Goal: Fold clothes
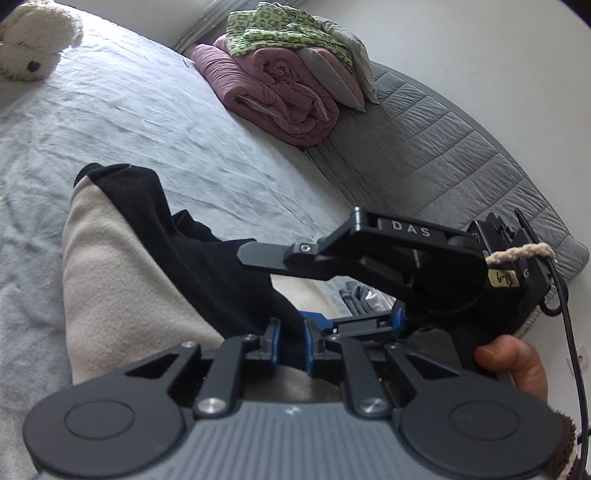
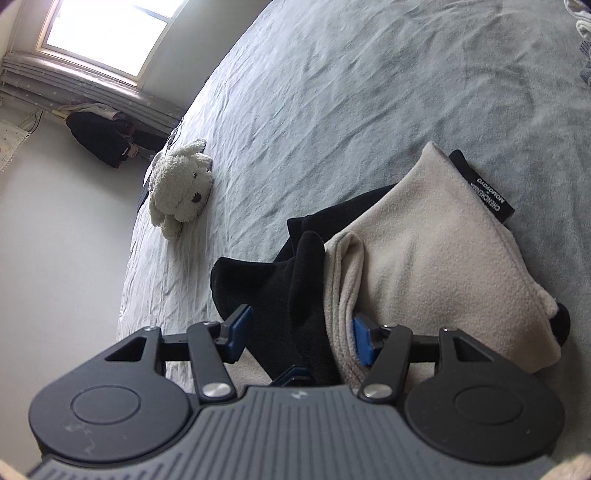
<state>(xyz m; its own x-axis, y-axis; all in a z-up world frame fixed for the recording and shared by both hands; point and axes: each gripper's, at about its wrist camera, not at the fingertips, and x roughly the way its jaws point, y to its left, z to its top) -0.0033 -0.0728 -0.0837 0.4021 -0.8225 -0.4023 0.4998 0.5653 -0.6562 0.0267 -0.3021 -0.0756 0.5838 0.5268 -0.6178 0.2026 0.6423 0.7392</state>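
Note:
A beige fleece garment (image 1: 122, 266) with black parts lies bunched on the pale bed sheet (image 1: 147, 110). My left gripper (image 1: 291, 341) is shut on a black fold of it, with the blue pads close together. In the right wrist view the same garment (image 2: 443, 251) shows a black label (image 2: 484, 184). My right gripper (image 2: 302, 334) straddles the thick bundle. One pad sits against the black cloth and the other is buried in the beige folds. The right gripper's black housing (image 1: 406, 258) and the hand (image 1: 513, 365) holding it appear just ahead of the left one.
A white plush dog (image 2: 181, 184) lies near the bed's edge. A rolled pink quilt (image 1: 280, 96) with a green patterned garment (image 1: 280, 29) on top sits on a grey quilted cover (image 1: 443, 155). A window (image 2: 107, 33) and dark hanging clothes (image 2: 103, 136) are beyond the bed.

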